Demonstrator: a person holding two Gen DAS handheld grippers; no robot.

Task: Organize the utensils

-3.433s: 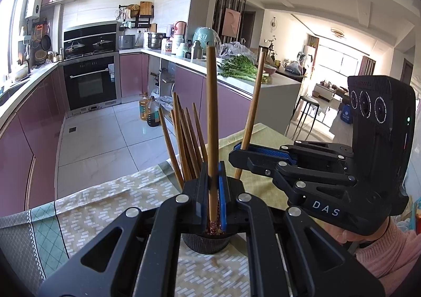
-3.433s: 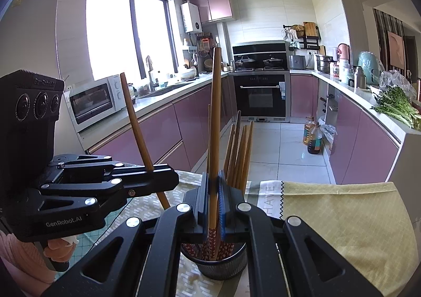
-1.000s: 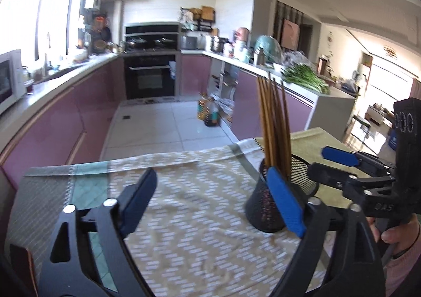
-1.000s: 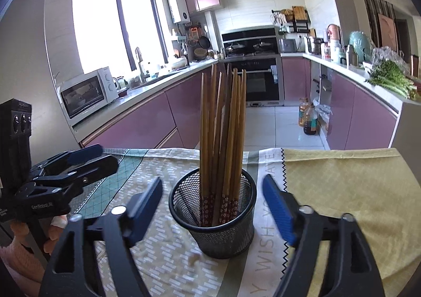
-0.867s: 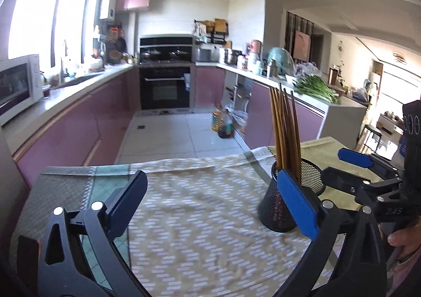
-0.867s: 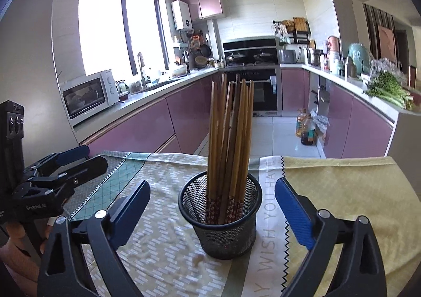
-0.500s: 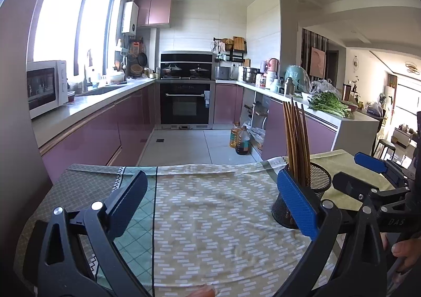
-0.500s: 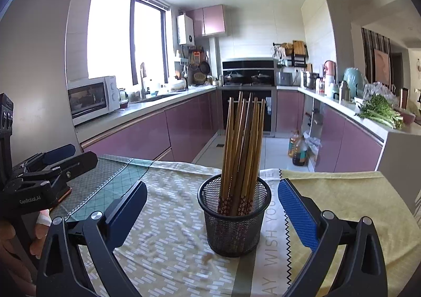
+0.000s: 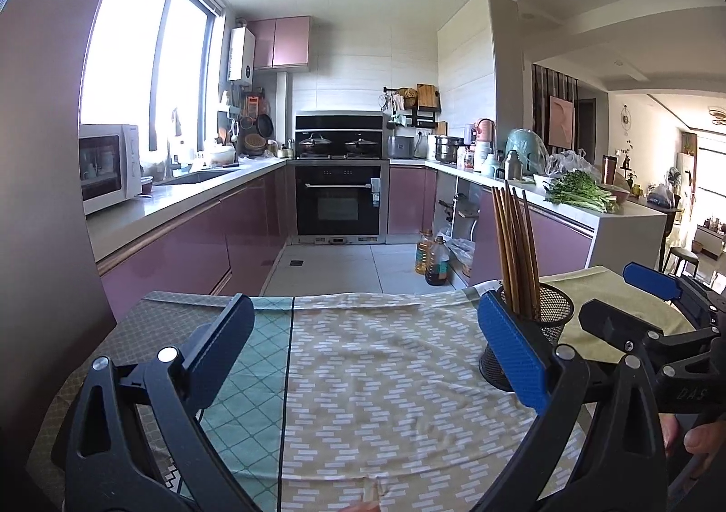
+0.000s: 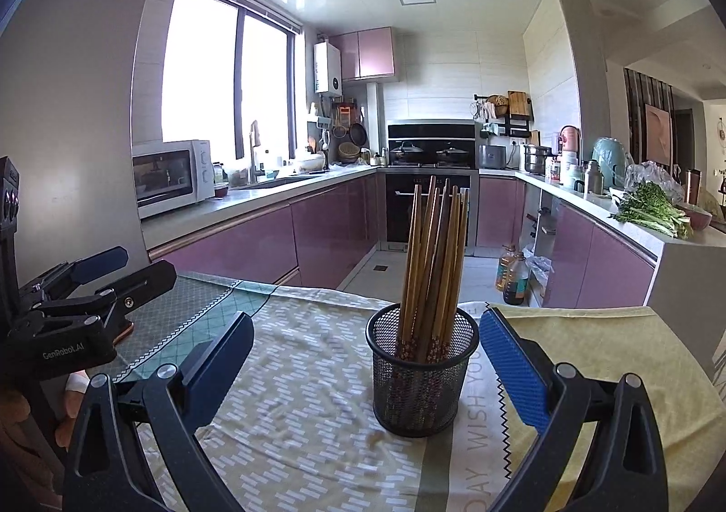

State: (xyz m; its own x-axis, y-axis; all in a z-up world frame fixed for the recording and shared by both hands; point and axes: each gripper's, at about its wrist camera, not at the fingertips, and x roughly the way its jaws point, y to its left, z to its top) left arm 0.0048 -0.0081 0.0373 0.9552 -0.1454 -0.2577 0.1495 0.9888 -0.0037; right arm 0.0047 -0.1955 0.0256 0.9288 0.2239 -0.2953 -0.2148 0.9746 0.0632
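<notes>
Chopsticks (image 10: 433,267) stand bundled upright in a black mesh cup (image 10: 422,380) at the centre of the right wrist view, patterned ends down and plain tips fanning slightly upward, which suggests the sorting is finished: nothing loose lies on the cloth (image 10: 313,398) that I can see. The cup sits on the bench where the patterned cloth meets a plain yellow one, right on a strip of printed lettering; only part reads, "WISH YOU" running up the strip beside the cup and "DAY" near the lower edge. The right tongs (image 10: 363,364) are spread wide and empty, the cup standing between their blue pads but touching neither, so I take it they are let go and drawn off rather than reaching in. The left tongs (image 9: 363,344) are likewise wide apart and hold nothing; in their own view the cup shows at the right of the frame, partly behind the right-hand pad. Seen from the right wrist view, at the left edge, the body of the left tool carries the label "GenRobot.AI"; in the left wrist view, lower right, the other tool shows "DAS". Both tools seem held level and low over the bench, probably at rest.
</notes>
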